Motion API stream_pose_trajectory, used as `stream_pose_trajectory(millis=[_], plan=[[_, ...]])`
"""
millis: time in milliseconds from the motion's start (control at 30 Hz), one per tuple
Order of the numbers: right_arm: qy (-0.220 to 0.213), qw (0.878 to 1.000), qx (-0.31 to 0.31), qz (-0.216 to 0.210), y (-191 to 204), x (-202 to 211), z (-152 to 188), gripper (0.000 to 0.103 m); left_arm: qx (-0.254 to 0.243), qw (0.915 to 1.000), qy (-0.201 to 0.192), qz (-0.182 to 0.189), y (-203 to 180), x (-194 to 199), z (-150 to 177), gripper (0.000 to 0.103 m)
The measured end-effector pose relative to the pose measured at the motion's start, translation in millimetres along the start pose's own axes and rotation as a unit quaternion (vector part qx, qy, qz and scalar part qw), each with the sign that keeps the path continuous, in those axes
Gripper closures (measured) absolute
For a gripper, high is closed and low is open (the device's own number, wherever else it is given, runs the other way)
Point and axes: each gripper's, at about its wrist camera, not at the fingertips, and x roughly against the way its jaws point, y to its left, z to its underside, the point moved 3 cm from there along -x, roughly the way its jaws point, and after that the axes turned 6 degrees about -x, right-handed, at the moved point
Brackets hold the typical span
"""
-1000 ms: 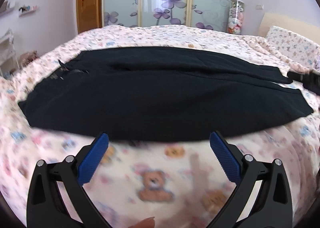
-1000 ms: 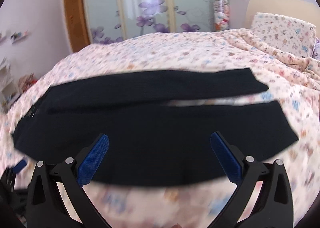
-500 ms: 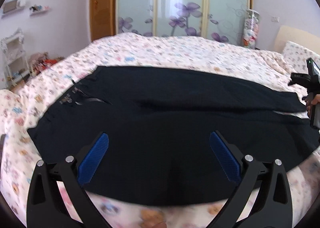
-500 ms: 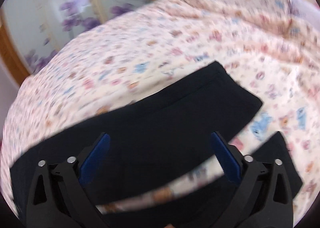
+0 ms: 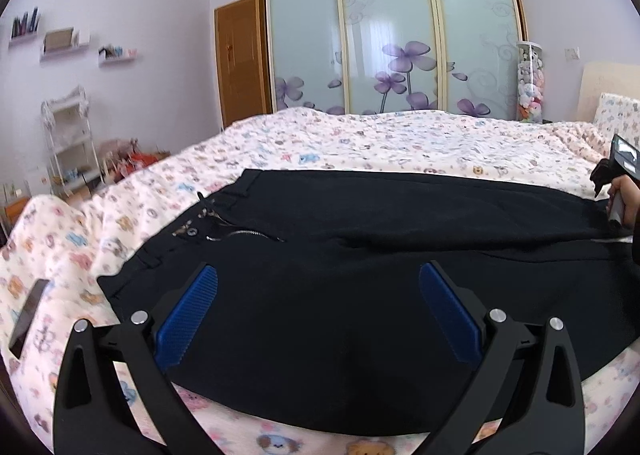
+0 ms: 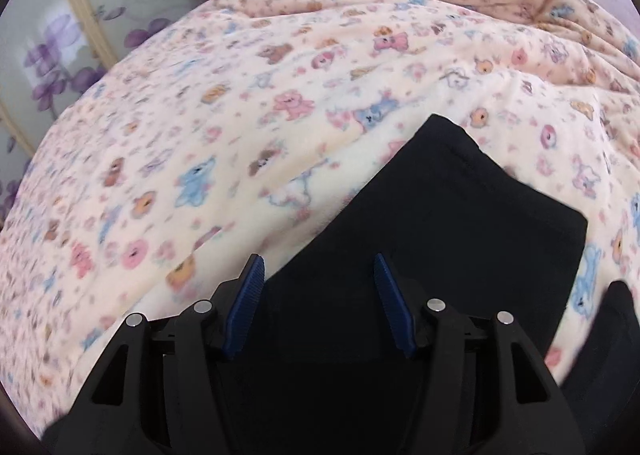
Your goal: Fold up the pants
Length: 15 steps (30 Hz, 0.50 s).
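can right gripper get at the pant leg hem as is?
Probably yes. The right gripper is open over the far leg of the pants, and nothing lies between it and the hem on the blanket.

The left wrist view looks low across the pants [image 5: 360, 255] from their near side, toward the wardrobe [image 5: 388, 35]. The right wrist view looks steeply down, close over a pants leg end [image 6: 460, 215]. Both share the pants.

Teddy-print bedspread [image 5: 360, 143] — floral glass wardrobe [image 5: 384, 35], wooden door [image 5: 240, 63], white shelf rack [image 5: 70, 143], phone [image 5: 28, 313].
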Motion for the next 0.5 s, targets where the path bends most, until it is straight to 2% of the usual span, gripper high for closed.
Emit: stream_pose_trajectory(millis=[67,167,267,300,400,500], plan=[[-0.019,1.000,0.004,0.023,7.2,-2.3,-0.4,0.043,-0.010,0.9999,0.001,0.000,-3.5,-1.0,0.8,0.002],[-0.059,0.993,0.066,0.078,25.1,-5.6,3.9,0.043,-0.018,0.9998,0.009,-0.002,-6.0,-5.1,3.3,0.002],[-0.049,0.990,0.089,0.095,23.2,-16.5,7.7,0.045,-0.014,0.9997,0.019,-0.003,-3.6,-10.4,5.5,0.002],[-0.048,0.992,0.082,0.087,19.9,-17.3,8.1,0.054,-0.011,0.9997,0.022,-0.002,-2.3,-12.2,5.7,0.002],[-0.044,0.995,0.047,0.070,1.9,-14.2,4.7,0.073,-0.006,0.9996,0.028,0.001,0.9,-16.5,8.1,0.002],[-0.035,0.999,0.015,0.035,-11.9,-10.1,2.0,0.086,0.000,0.9994,0.035,0.007,3.1,-18.0,9.9,0.002]])
